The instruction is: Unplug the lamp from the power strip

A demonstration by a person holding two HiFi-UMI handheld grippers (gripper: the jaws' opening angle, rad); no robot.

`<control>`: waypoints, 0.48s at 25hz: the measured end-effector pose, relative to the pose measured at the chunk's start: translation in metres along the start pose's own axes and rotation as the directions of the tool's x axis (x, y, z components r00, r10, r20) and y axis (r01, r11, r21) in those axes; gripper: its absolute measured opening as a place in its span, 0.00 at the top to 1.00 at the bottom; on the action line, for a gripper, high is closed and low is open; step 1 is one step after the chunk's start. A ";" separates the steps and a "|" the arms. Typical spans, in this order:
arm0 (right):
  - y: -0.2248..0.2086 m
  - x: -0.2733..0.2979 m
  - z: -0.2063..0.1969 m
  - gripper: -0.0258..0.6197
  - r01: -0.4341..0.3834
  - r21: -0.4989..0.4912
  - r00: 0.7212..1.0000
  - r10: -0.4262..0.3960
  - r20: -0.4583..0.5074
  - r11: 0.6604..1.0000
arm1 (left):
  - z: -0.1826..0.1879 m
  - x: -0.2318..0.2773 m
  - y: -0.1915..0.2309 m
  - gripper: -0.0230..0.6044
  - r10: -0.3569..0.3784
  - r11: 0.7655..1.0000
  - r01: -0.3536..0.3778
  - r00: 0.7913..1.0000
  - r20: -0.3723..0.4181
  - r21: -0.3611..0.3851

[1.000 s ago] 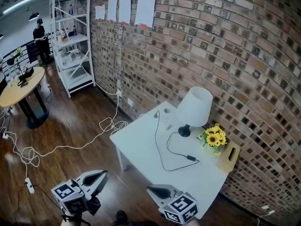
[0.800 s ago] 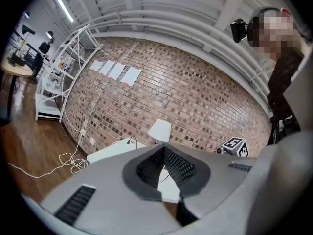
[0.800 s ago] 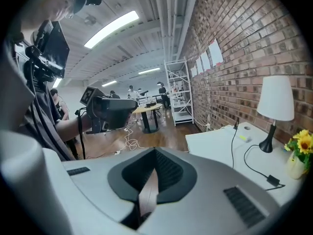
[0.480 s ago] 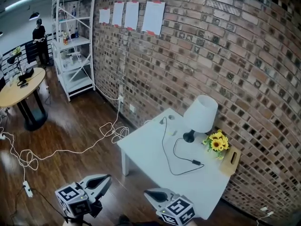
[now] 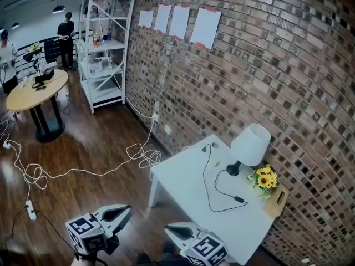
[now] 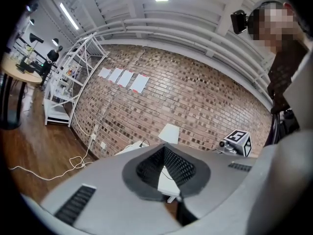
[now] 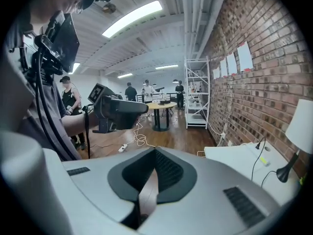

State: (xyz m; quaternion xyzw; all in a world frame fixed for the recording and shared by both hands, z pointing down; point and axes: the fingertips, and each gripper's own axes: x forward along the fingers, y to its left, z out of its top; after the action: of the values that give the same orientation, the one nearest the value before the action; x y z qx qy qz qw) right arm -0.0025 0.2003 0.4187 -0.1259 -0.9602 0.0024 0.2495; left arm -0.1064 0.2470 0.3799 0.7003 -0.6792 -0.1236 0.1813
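- Left claw (image 5: 123, 209): built of smooth grey shells, with slotted vents.
- Pads (image 6: 180, 164): black and finely ribbed.
- Right claw (image 5: 171, 229): made in the same grey and black.
- Left cube (image 5: 83, 233) and right cube (image 5: 209, 250): white, printed with black square markers.
- A dark top (image 6: 288, 67) is worn.
- A black cable (image 7: 88, 138) is seen beside it.

View swings left — the white surface (image 5: 178, 187) and lamp (image 5: 250, 144) slide right in frame, another person (image 5: 6, 60) shows up far left.

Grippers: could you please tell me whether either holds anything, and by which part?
Nothing is held; the left gripper and right gripper are both shut on nothing.
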 end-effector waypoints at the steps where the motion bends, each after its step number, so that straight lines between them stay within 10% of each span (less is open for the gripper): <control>1: 0.000 0.002 0.000 0.96 0.001 0.000 1.000 -0.001 0.000 1.000 | 0.000 -0.001 0.002 0.95 0.006 1.000 -0.006 1.000 0.001 0.000; 12: -0.043 0.020 -0.013 0.96 0.025 0.079 0.999 -0.028 0.029 0.997 | -0.005 0.018 0.030 0.95 0.050 0.996 -0.045 0.997 -0.066 0.082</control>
State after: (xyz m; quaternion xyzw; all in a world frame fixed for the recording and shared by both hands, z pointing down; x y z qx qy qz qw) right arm -0.0238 0.1631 0.4422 -0.1032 -0.9646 0.0387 0.2396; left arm -0.1307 0.2294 0.3980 0.6945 -0.6936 -0.0679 0.1788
